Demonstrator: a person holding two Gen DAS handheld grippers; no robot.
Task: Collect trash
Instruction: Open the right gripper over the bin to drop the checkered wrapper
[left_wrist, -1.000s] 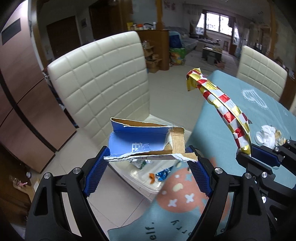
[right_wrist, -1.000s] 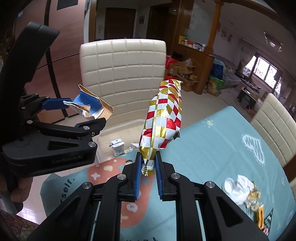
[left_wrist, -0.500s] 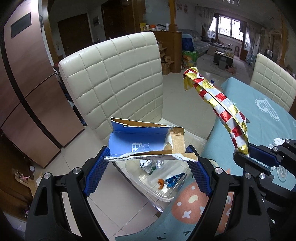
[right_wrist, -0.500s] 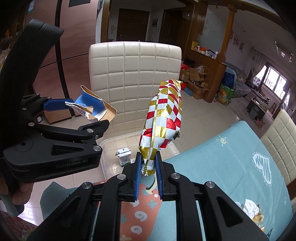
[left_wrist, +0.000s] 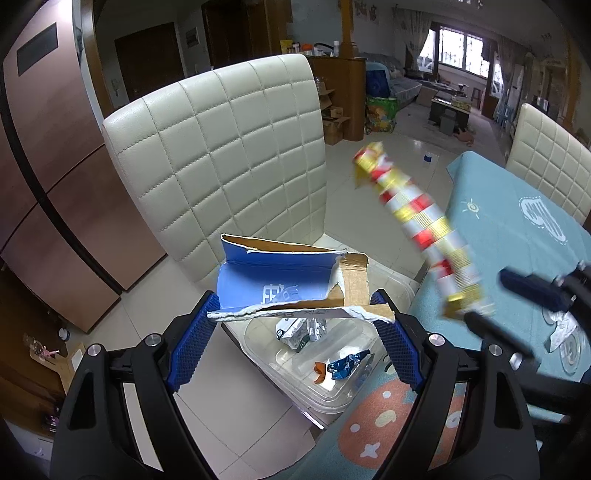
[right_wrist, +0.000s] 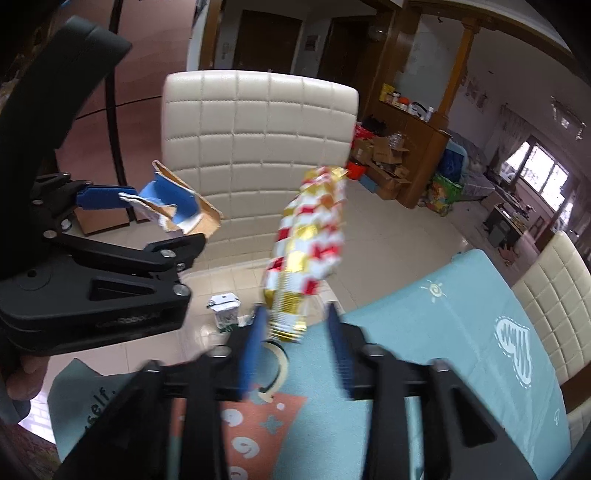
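Note:
My left gripper (left_wrist: 295, 306) is shut on a torn blue and brown cardboard piece (left_wrist: 273, 280), held flat across its pads above a clear plastic bin (left_wrist: 325, 397). From the right wrist view, the same cardboard (right_wrist: 173, 199) sticks out of the left gripper (right_wrist: 164, 218). My right gripper (right_wrist: 295, 332) has its jaws opening. A red, gold and white checkered wrapper (right_wrist: 310, 240) stands blurred between them, near the left pad, with neither pad pressing on it. From the left wrist view, the wrapper (left_wrist: 417, 221) slants up above the right gripper (left_wrist: 506, 306).
The bin sits on the seat of a cream quilted chair (left_wrist: 229, 155) and holds a small carton (left_wrist: 291, 332) and foil scraps. A teal tablecloth (left_wrist: 498, 221) covers the table on the right, with crumpled tissue (left_wrist: 561, 328) on it. A second cream chair (left_wrist: 550, 158) stands beyond.
The right jaws have gone from shut on the wrapper to apart, and the wrapper now shows blurred. Both grippers have shifted from over the table toward the chair and bin.

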